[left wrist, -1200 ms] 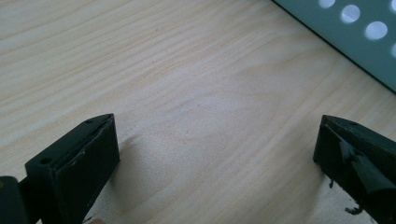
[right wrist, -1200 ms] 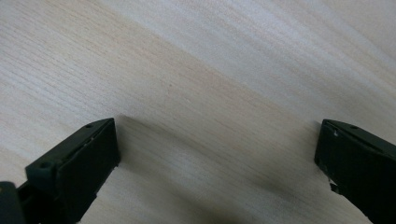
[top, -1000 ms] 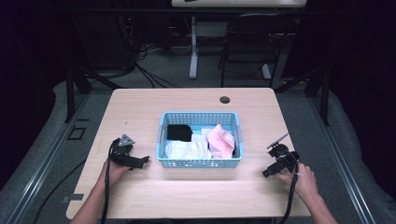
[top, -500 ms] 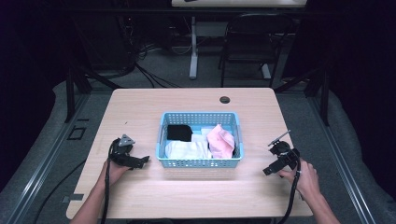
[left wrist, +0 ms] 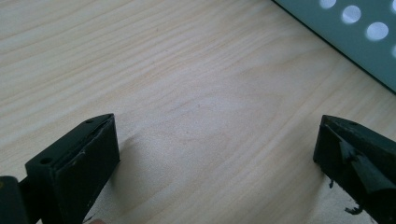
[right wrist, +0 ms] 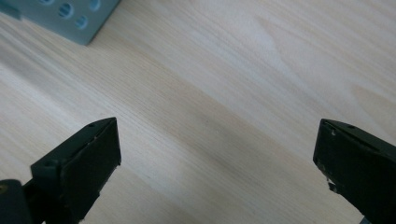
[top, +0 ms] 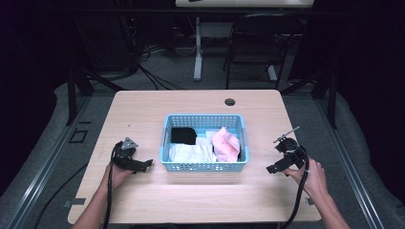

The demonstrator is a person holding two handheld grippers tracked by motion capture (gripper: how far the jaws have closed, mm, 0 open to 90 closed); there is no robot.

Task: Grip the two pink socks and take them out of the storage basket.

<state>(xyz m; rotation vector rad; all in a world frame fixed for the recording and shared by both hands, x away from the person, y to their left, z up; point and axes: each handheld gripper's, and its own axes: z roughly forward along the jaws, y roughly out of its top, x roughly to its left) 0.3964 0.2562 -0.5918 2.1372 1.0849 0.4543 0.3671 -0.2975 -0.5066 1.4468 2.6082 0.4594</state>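
1 basket (top: 204,166) – 3 cloths, 2 tongs – both agape

Both tongs are black: the left tongs (top: 143,165) carry a grey three-cornered plate, the right tongs (top: 279,153) trail a black cable; forearms bare, no sleeves.

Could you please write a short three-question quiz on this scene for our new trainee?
1. True or false: the left gripper is gripping a cloth.
2. Which cloth in the blue basket lies nearest the right gripper? A black B white C pink
3. What lies between the right gripper's jaws?

Key:
1. False; its jaws stand open over bare table.
2. C.
3. Nothing, just tabletop.
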